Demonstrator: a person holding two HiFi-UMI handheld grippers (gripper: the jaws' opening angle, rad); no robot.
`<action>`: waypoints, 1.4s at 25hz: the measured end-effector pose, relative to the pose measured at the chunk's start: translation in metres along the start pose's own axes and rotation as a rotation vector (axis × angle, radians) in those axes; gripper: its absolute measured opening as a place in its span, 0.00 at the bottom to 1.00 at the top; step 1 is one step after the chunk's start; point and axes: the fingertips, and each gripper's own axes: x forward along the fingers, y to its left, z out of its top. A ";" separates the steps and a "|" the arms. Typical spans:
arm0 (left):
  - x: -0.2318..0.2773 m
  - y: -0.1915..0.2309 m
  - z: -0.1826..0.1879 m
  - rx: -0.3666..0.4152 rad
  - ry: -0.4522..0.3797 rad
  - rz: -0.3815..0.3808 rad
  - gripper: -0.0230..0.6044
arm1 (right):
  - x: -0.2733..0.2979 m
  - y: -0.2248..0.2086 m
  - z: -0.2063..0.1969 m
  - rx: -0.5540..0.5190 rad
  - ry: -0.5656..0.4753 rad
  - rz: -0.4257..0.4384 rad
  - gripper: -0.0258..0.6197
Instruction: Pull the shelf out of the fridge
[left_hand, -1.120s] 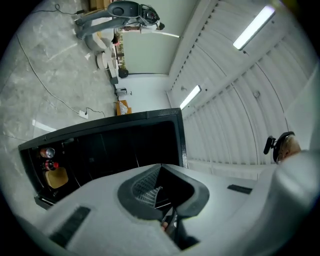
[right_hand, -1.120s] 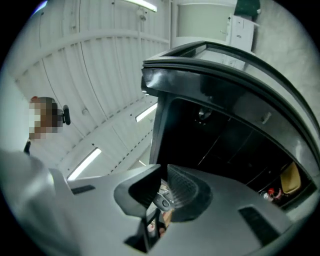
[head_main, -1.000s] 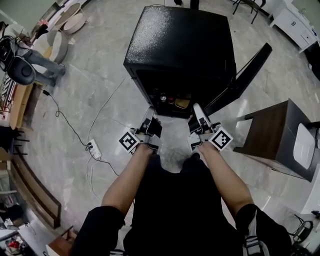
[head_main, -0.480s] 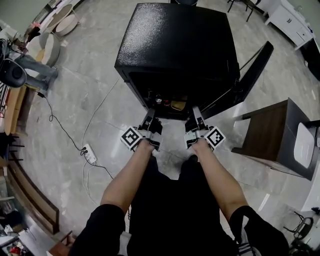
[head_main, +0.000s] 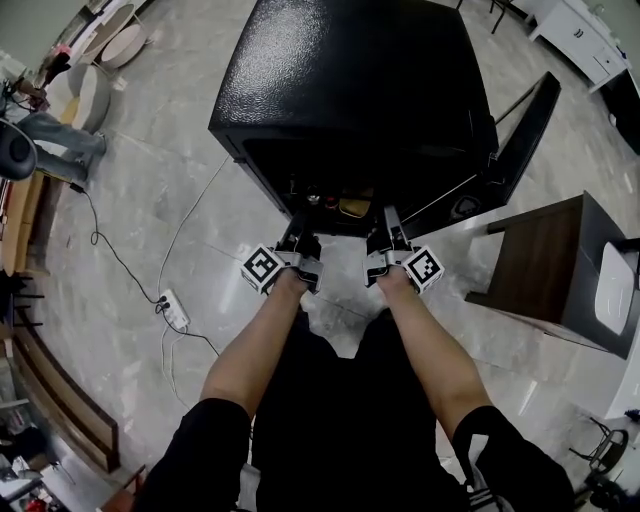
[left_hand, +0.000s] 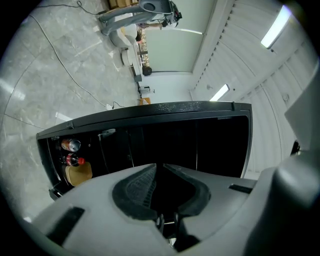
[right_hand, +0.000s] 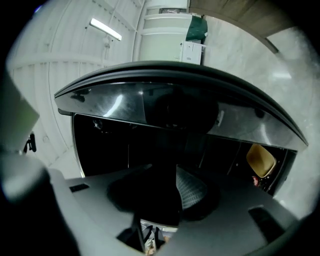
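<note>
Head view: boxy, speckled glossy-black fridge.

I see grey marble floor, a white power strip at left, a dark wooden cabinet at right.

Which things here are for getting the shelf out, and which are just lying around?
For the job: fridge, its open door, left gripper shut, right gripper, fingers just opening, empty.
Lying about: power strip, wooden table, bottle in fridge.
</note>
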 end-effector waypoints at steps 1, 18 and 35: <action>0.003 0.002 0.000 -0.001 -0.002 -0.007 0.07 | 0.002 -0.004 0.001 0.010 -0.011 -0.004 0.24; 0.054 0.045 0.020 -0.061 -0.084 -0.047 0.27 | 0.039 -0.061 0.004 0.074 -0.094 -0.031 0.27; 0.079 0.076 0.035 -0.088 -0.105 -0.024 0.27 | 0.060 -0.082 0.001 0.076 -0.117 -0.038 0.27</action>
